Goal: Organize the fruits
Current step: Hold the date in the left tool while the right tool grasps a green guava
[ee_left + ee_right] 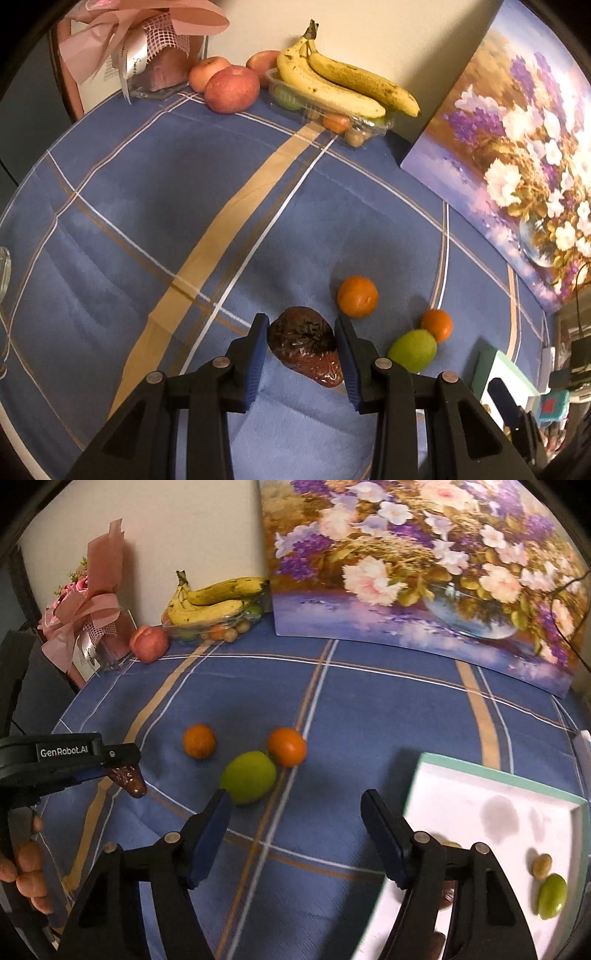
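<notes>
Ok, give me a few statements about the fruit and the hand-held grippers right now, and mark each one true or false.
1. The left hand-held gripper holds a wrinkled dark red date. True.
2. The right hand-held gripper is clamped on the green fruit. False: its jaws are apart with nothing between them.
3. The bananas lie on a clear plastic container. True.
4. The white tray is empty. False: small fruits lie in it.
5. Two oranges, and, sit on the blue cloth. True.
</notes>
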Action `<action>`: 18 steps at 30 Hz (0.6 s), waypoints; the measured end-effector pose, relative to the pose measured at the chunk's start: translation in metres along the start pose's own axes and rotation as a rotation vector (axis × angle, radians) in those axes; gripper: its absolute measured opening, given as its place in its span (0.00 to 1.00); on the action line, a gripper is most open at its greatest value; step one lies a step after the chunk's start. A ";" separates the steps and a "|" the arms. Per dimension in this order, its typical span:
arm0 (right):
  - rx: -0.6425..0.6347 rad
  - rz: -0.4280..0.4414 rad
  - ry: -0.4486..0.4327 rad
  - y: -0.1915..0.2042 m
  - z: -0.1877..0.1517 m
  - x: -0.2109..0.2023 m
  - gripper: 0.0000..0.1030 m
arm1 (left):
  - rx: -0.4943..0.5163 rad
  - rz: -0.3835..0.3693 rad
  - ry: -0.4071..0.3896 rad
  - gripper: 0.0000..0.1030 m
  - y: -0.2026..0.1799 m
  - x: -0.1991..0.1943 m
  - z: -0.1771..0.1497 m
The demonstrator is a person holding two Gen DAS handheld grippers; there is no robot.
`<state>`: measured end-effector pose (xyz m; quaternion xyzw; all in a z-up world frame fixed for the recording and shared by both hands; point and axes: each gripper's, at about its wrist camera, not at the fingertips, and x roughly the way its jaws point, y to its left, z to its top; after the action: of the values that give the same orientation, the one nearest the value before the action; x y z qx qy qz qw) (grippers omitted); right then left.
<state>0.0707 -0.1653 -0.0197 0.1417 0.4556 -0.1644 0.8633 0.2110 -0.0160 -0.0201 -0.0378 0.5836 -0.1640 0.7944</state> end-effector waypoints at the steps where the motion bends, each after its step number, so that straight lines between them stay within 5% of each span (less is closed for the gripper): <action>1: -0.008 0.004 -0.002 0.004 0.002 0.002 0.71 | -0.002 -0.003 -0.004 0.38 0.000 0.000 0.003; 18: -0.045 0.034 0.046 0.028 0.011 0.049 0.62 | 0.011 0.053 -0.030 0.38 0.000 0.014 0.018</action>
<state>0.1162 -0.1514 -0.0518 0.1337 0.4765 -0.1362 0.8582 0.2312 -0.0225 -0.0274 -0.0204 0.5714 -0.1456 0.8074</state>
